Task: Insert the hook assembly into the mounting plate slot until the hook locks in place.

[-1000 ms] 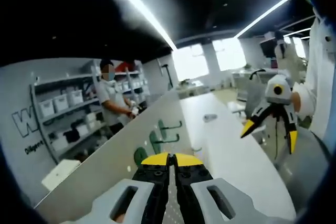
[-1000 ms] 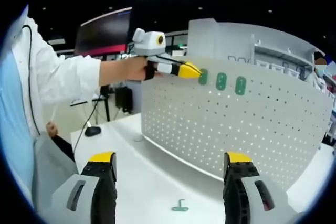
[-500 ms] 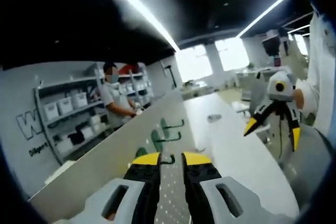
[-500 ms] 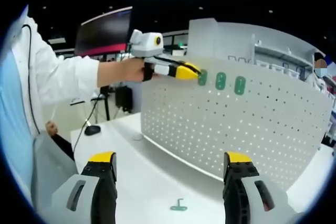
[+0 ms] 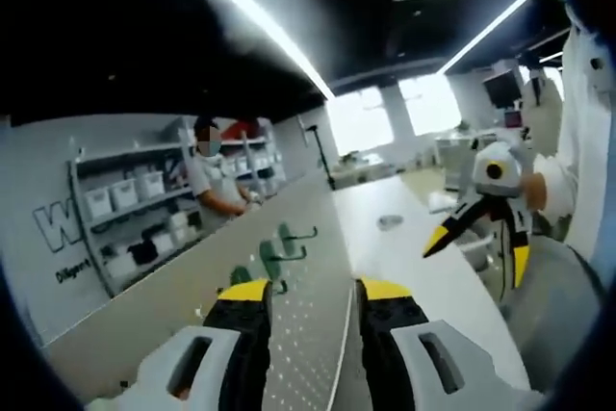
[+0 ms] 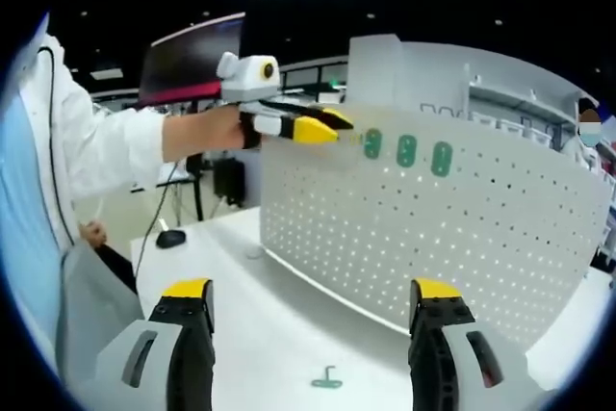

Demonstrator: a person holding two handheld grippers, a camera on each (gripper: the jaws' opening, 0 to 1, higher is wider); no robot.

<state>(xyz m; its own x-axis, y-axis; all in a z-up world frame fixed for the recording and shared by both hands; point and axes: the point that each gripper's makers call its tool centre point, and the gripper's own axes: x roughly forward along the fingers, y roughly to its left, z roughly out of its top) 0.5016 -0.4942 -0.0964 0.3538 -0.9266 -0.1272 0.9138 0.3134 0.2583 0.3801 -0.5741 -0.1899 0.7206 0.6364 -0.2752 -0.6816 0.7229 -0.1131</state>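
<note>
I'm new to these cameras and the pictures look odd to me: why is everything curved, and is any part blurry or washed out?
Left gripper view: fisheye bending curves the ceiling light strips, the windows are blown out white, and the whole frame is soft. Right gripper view: sharper, though the pegboard bows outward and the small green hook on the table looks faint.

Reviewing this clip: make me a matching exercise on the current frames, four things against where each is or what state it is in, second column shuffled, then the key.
Things:
1. left gripper
2. right gripper
3. loose green hook
4. three green hooks

Places or states:
A. lying flat on the white table, between open jaws
B. mounted in a row near the top edge of the pegboard
C. open, empty, low over the table
D. open, empty, raised at the pegboard's top corner

Pairs: 1-D, 2-C, 3-A, 4-B
</note>
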